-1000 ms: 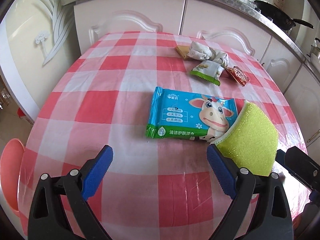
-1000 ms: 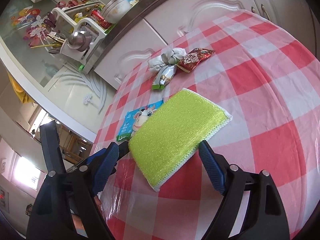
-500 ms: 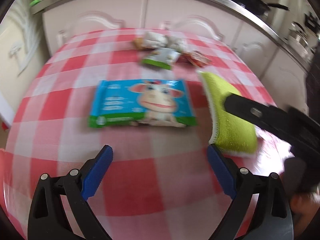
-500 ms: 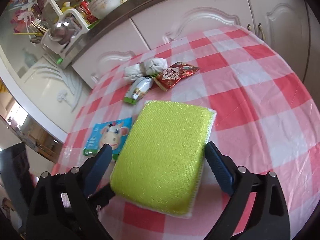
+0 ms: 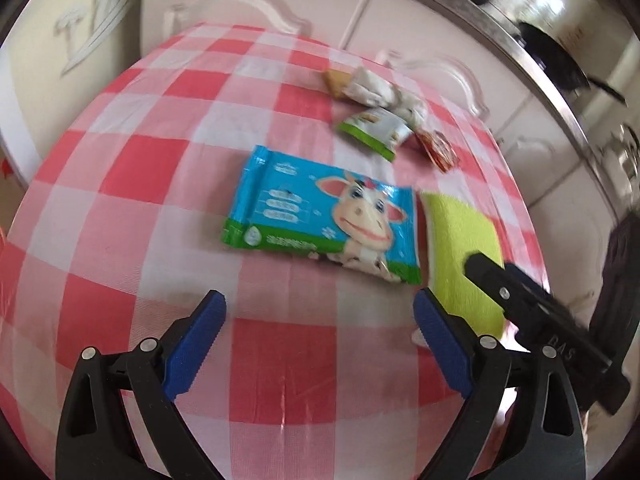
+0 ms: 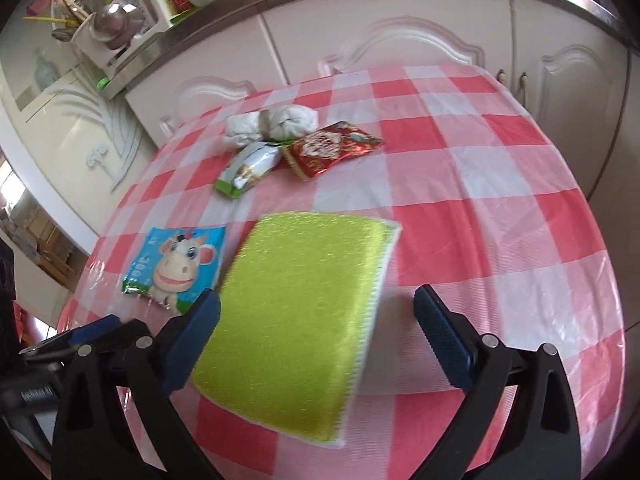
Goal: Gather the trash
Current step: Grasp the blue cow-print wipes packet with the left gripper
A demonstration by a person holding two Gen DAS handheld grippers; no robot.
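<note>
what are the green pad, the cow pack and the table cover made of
Green pad: looks like a sponge in a glittery woven mesh; sparkly, fuzzy face, white stitched rim. Cow pack: glossy printed plastic film, with shine and crimped ends; probably a wipes pack. Table cover: checked cloth, seemingly under clear plastic sheet, judging by creases and glare.
</note>
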